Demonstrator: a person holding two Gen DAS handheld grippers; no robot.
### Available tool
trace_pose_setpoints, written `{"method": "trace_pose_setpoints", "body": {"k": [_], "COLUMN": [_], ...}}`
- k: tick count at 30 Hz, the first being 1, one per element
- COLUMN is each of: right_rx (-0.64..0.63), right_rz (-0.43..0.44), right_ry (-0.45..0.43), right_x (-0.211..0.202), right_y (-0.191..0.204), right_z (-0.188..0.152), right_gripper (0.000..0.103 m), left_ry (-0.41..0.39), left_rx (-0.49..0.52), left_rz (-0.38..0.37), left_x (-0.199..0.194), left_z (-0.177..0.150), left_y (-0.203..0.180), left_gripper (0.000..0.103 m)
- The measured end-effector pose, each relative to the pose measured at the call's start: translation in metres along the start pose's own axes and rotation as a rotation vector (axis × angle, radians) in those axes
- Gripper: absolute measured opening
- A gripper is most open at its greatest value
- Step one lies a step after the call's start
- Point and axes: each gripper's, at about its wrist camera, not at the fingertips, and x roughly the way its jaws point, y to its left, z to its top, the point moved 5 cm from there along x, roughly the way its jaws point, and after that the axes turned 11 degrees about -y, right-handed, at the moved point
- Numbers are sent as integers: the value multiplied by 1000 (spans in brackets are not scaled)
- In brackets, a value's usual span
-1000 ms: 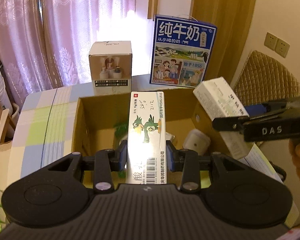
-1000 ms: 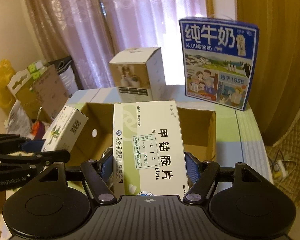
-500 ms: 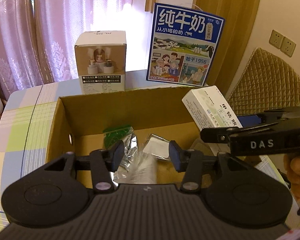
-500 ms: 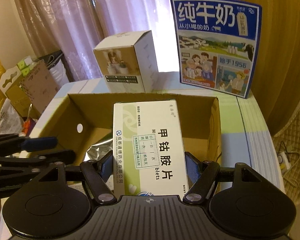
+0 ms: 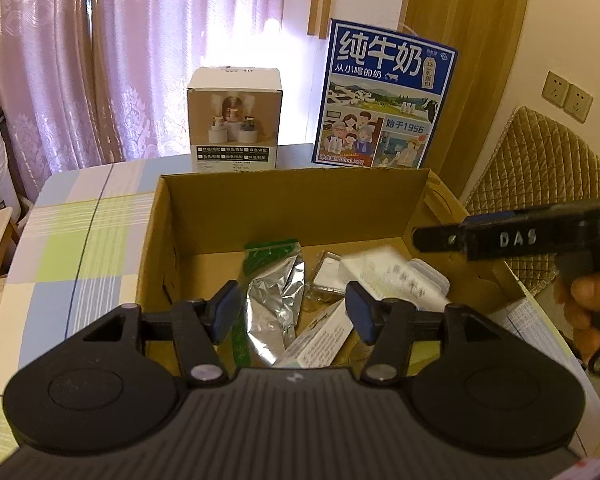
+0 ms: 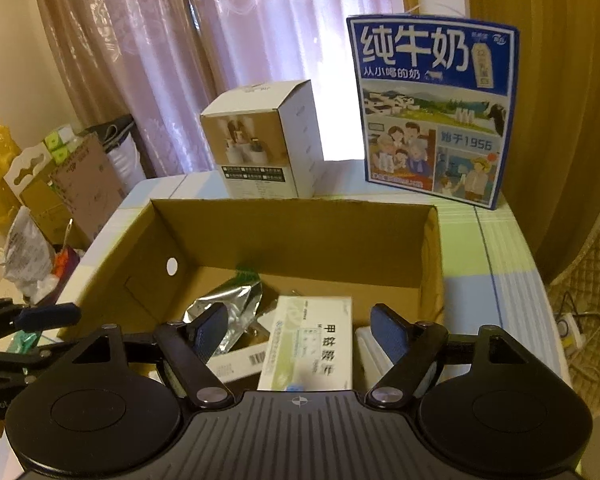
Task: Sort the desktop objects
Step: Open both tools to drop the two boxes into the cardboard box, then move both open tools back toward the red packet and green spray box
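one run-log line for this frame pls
left gripper: open, jaws just opened, empty | right gripper: open, jaws just opened, medicine box loose in cardboard box | step: both dropped

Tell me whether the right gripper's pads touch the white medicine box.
Apart. The right wrist view shows the right gripper open, with gaps beside the white medicine box.

Left tool (image 5: 290, 312): jaws have just been opening, nothing between them; the bird-print box (image 5: 320, 340) it held a second ago now lies in the cardboard box (image 5: 284, 204). Right tool (image 6: 298, 332): jaws have just been opening; its green-and-white medicine box (image 6: 310, 348) is loose, blurred, down among the contents.
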Motion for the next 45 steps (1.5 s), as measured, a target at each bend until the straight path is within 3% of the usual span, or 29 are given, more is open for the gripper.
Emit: {"method": "trace_pose_setpoints", "body": {"k": [6, 13, 17, 23, 28, 36, 45], "right_rx": [9, -44, -72, -93, -110, -149, -255], "right_rz": [2, 20, 42, 55, 55, 48, 65], "right_ry": [-27, -63, -20, 57, 101, 129, 174], "right_x": [-40, -104, -132, -164, -182, -199, -187], "right_y": [1, 14, 19, 15, 8, 2, -3], "right_z": [-8, -35, -66, -117, -146, -164, -177], "right_gripper": [77, 87, 91, 93, 93, 94, 94], "left_ry": [-2, 5, 23, 68, 93, 106, 133], "left_rx": [-13, -31, -28, -10, 12, 23, 43], "left_rz": [0, -1, -15, -20, -6, 8, 13], "left_x": [-28, -74, -102, -139, -163, -185, -186], "left_z": [-12, -33, -54, -88, -109, -125, -141], "left_y": [-6, -22, -37, -57, -68, -76, -77], "left_gripper": [56, 65, 77, 83, 87, 93, 95]}}
